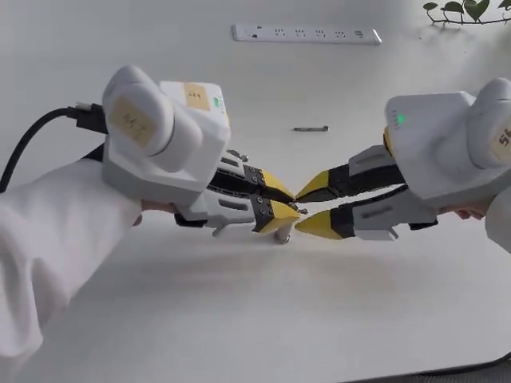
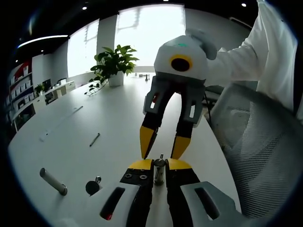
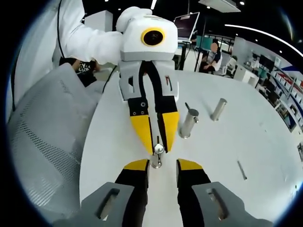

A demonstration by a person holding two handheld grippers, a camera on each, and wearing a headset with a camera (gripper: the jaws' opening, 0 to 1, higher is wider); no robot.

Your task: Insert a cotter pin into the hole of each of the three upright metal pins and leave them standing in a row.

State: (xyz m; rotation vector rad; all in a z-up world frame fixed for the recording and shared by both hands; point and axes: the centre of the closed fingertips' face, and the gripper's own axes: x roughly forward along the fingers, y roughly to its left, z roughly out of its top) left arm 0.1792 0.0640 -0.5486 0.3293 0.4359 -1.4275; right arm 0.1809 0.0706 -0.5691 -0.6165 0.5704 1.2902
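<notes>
While the left gripper (image 2: 159, 165) clamps one upright metal pin (image 3: 156, 156) on the workbench (image 1: 239, 319), the right gripper (image 3: 163, 165) hovers at it, jaws partly open and apparently empty. A neighbouring pin (image 3: 188, 123) stands with a cotter pin (image 3: 187, 106) seemingly through its top. A third pin (image 3: 218, 109) lies on its side and a spare cotter pin (image 1: 310, 128) waits beyond, which suggests about a third of the job is done.

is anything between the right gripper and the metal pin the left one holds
Nothing visible. The right gripper faces the metal pin across a bare gap; the left gripper clamps it from the far side.
</notes>
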